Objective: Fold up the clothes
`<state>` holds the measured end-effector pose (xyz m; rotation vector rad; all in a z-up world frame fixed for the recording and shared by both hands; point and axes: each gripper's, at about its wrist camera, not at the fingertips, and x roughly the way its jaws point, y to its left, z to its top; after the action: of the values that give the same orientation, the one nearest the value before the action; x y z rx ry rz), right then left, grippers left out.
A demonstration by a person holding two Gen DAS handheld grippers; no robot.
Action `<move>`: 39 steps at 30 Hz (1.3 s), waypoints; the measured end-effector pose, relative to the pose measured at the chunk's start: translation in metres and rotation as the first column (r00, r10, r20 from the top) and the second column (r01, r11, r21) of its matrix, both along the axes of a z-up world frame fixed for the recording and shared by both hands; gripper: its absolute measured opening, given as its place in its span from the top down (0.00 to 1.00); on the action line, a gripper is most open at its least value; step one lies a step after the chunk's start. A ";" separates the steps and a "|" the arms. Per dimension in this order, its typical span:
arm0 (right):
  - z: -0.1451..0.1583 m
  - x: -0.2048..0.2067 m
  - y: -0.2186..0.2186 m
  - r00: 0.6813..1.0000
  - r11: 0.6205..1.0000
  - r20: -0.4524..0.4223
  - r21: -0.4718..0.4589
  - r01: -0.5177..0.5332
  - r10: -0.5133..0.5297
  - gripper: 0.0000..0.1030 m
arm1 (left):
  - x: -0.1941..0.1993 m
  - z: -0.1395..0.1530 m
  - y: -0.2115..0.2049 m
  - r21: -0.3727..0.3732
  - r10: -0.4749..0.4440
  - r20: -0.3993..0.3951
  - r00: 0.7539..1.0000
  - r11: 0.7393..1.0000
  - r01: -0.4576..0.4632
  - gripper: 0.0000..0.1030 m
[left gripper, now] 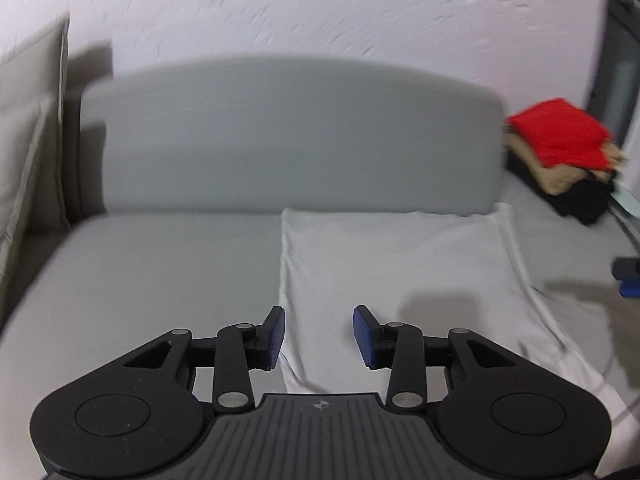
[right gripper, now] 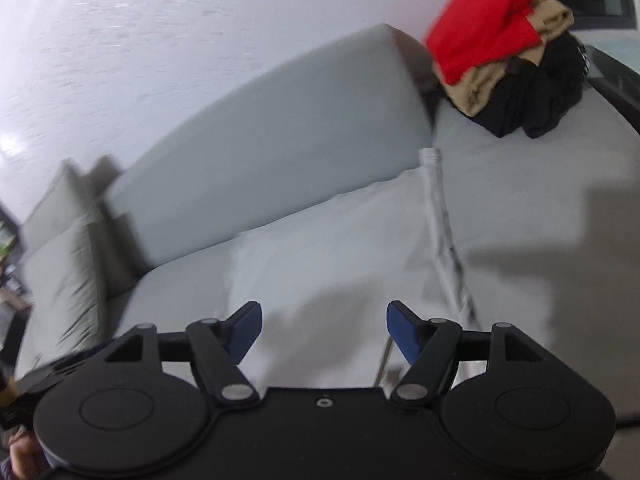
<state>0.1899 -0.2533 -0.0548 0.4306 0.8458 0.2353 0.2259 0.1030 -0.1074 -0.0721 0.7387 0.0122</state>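
Observation:
A white garment lies flat on the grey sofa seat, its far edge against the back cushion. My left gripper hovers open over the garment's near left part, nothing between its blue pads. In the right wrist view the same white garment spreads below my right gripper, which is open and holds nothing. A folded edge runs along the garment's right side. The other gripper's blue tip shows at the right edge of the left wrist view.
A pile of clothes, red on tan and black, sits at the sofa's far right end. The grey back cushion stands behind the garment. A beige cushion is at the left. A hand shows at the lower left.

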 end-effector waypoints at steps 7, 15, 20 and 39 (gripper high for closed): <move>-0.063 0.122 -0.029 0.985 0.989 -0.090 -0.047 0.141 -0.144 0.50 | 0.111 -0.071 0.043 -0.090 0.114 -0.119 0.986 0.988 -0.125 0.61; -0.107 0.216 -0.058 0.969 0.971 -0.082 -0.066 0.229 -0.234 0.50 | 0.189 -0.117 0.074 -0.307 0.167 -0.150 0.974 0.929 -0.207 0.57; -0.121 0.235 -0.079 0.966 0.967 -0.089 0.068 0.247 -0.241 0.50 | 0.219 -0.115 0.065 -0.286 0.141 -0.125 0.982 0.943 -0.171 0.58; -0.111 0.237 -0.057 0.990 0.980 0.006 -0.139 0.139 -0.140 0.95 | 0.222 -0.073 0.013 -0.060 0.119 -0.015 0.993 0.991 -0.120 0.99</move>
<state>0.4274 -0.3102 -0.1655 0.3576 0.8260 0.0450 0.4479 0.1164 -0.1802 -0.1740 0.7451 0.1045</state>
